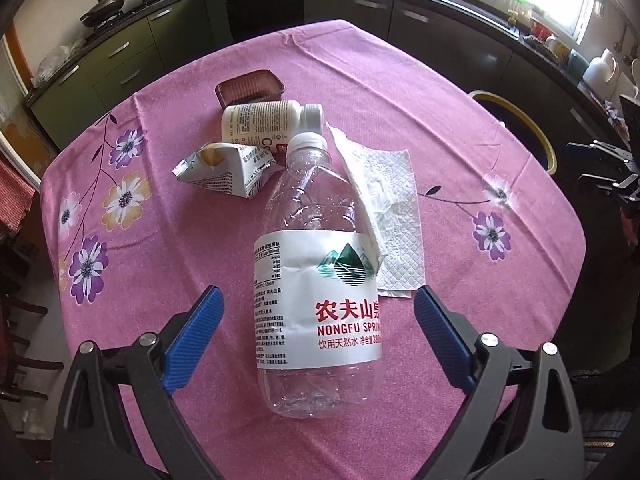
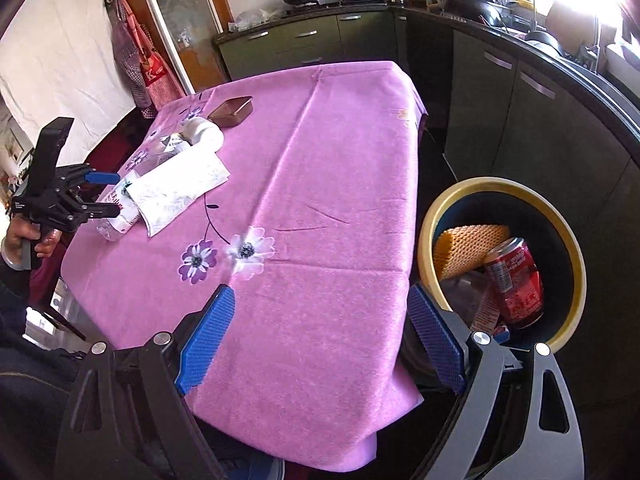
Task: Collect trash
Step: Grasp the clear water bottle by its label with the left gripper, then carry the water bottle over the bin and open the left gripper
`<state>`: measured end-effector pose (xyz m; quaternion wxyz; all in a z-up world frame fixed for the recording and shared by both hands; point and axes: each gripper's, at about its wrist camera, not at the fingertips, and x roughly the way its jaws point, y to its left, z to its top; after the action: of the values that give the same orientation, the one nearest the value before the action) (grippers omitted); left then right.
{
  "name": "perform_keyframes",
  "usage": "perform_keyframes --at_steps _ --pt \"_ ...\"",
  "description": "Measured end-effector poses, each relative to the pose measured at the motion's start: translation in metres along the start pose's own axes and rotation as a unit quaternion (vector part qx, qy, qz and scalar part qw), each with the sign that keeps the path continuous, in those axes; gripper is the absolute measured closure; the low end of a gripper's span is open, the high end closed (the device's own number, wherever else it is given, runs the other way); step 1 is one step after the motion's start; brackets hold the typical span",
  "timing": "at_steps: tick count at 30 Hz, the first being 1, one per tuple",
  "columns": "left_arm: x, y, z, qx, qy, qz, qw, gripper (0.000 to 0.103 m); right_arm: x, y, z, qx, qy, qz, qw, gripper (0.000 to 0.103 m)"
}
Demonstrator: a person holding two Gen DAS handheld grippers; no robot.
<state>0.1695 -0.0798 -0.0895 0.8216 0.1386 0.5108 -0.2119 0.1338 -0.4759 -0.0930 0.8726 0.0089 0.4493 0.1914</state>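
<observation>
An empty clear water bottle [image 1: 316, 280] lies on the pink tablecloth [image 1: 460, 128], cap pointing away. My left gripper [image 1: 318, 312] is open, its blue pads either side of the bottle's label, not touching it. Behind the bottle lie a white paper napkin [image 1: 394, 216], a crumpled carton [image 1: 228, 172], a white bottle [image 1: 260, 120] and a brown plastic tray [image 1: 250, 86]. My right gripper [image 2: 320, 316] is open and empty over the table's near corner, beside the yellow-rimmed trash bin [image 2: 428, 216]. The left gripper [image 2: 108, 194] also shows in the right wrist view, around the water bottle [image 2: 120, 216].
The bin holds a red can [image 2: 516, 280] and an orange mesh piece [image 2: 464, 248]; it stands on the floor right of the table [image 2: 320, 200]. Dark kitchen cabinets [image 2: 520, 120] run behind and to the right. A chair stands at the table's left.
</observation>
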Motion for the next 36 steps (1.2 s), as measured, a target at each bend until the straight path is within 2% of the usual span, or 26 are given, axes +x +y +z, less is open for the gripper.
perform_keyframes --at_steps 2,5,11,17,26,31,36 --pt "0.009 0.001 0.003 0.005 0.022 0.007 0.9997 0.026 0.003 0.004 0.0 -0.003 0.0 0.005 1.0 0.016" --pt "0.021 0.005 0.005 0.009 0.05 0.014 0.9986 0.032 0.007 0.006 -0.001 -0.003 0.004 0.011 1.0 0.016" --pt "0.042 0.01 0.013 0.026 0.093 0.036 0.9947 0.035 0.013 0.003 -0.004 0.008 0.004 0.018 1.0 0.016" --pt "0.05 0.016 0.028 0.038 0.101 0.023 0.9939 0.035 0.021 0.005 -0.007 0.012 0.011 0.027 0.999 0.016" --pt "0.053 0.023 0.036 0.027 0.094 0.005 0.9952 0.037 0.027 0.014 -0.007 0.004 0.018 0.037 0.999 0.016" --pt "0.035 0.035 0.009 -0.005 0.075 -0.007 0.9971 0.038 0.03 0.021 -0.006 -0.002 0.021 0.044 0.999 0.016" --pt "0.011 0.045 -0.014 -0.051 0.038 -0.008 0.998 0.039 0.033 0.03 -0.003 -0.008 0.021 0.054 0.998 0.016"
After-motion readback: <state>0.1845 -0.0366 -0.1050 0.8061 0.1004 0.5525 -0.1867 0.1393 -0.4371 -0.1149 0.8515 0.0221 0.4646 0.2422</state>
